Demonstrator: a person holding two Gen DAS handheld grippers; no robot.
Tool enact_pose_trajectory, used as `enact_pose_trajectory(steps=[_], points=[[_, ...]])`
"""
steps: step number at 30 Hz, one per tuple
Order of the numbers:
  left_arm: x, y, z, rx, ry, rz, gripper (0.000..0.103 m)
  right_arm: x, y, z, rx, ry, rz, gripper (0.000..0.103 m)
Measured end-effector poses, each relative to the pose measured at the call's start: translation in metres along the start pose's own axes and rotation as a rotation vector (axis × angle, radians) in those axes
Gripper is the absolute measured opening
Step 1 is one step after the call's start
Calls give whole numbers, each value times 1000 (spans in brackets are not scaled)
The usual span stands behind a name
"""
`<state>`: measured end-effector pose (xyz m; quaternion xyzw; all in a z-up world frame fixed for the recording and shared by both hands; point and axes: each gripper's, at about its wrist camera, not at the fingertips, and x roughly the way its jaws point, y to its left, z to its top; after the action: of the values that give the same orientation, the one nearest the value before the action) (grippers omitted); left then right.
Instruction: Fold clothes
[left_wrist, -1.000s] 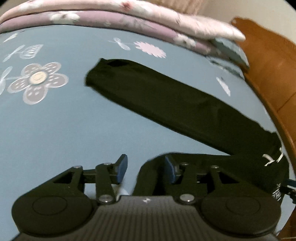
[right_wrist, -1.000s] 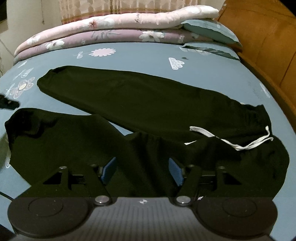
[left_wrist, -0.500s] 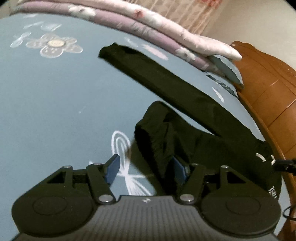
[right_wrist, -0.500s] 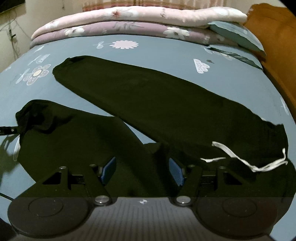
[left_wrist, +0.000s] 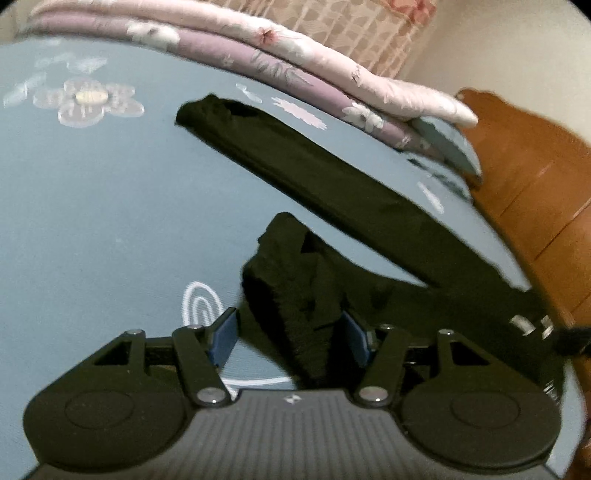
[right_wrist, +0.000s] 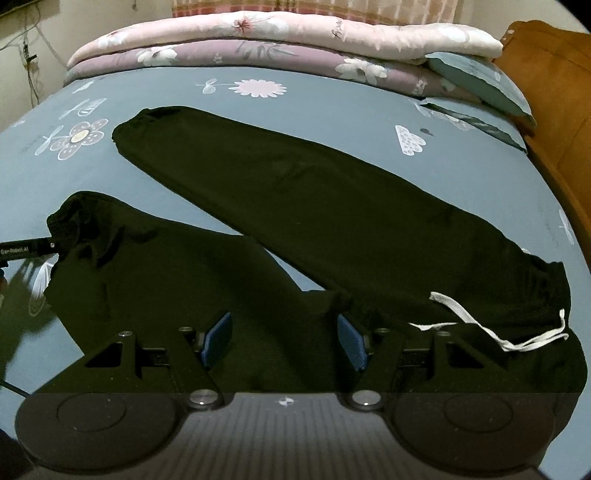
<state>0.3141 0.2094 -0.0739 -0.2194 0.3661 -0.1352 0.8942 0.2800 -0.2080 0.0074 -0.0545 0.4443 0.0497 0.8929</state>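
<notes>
Black trousers (right_wrist: 314, 199) lie spread on a blue flowered bed sheet (right_wrist: 332, 107), legs pointing left, and a white drawstring (right_wrist: 480, 325) shows at the waist on the right. The near leg (right_wrist: 166, 273) ends in a bunched cuff (left_wrist: 288, 288). My left gripper (left_wrist: 290, 338) is low at that cuff, open: the fabric lies between its jaws against the right pad, and the left pad stands clear over the sheet. Its tip (right_wrist: 26, 249) shows at the cuff in the right wrist view. My right gripper (right_wrist: 285, 341) is open just above the near leg's upper part.
Folded pink and mauve quilts (right_wrist: 277, 40) are stacked along the far side of the bed. A blue pillow (right_wrist: 476, 81) lies at the far right, against a wooden headboard (right_wrist: 554, 92). Bare sheet stretches left of the trousers (left_wrist: 92, 221).
My left gripper has come down and in on the near leg's cuff, which now sits bunched between its jaws. The right gripper has shifted slightly over the trousers, still open.
</notes>
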Motion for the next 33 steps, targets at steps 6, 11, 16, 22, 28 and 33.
enact_pose_trajectory(steps=[6, 11, 16, 22, 28, 33], points=[[3, 21, -4, -190, 27, -152, 58, -2, -5, -3, 20, 1, -7, 68], [3, 44, -14, -374, 18, -291, 53, -1, -9, -6, 30, 9, -7, 69], [10, 62, -17, -486, 22, -315, 23, 4, -10, -8, 29, 18, 7, 69], [1, 51, -9, -417, 47, -218, 7, 4, -11, -8, 29, 13, 18, 69], [-37, 59, 14, -382, 36, -62, 7, 6, -14, -8, 43, 16, 23, 69], [-53, 64, 37, -336, 26, 48, 7, 10, -12, -8, 40, 14, 38, 70]])
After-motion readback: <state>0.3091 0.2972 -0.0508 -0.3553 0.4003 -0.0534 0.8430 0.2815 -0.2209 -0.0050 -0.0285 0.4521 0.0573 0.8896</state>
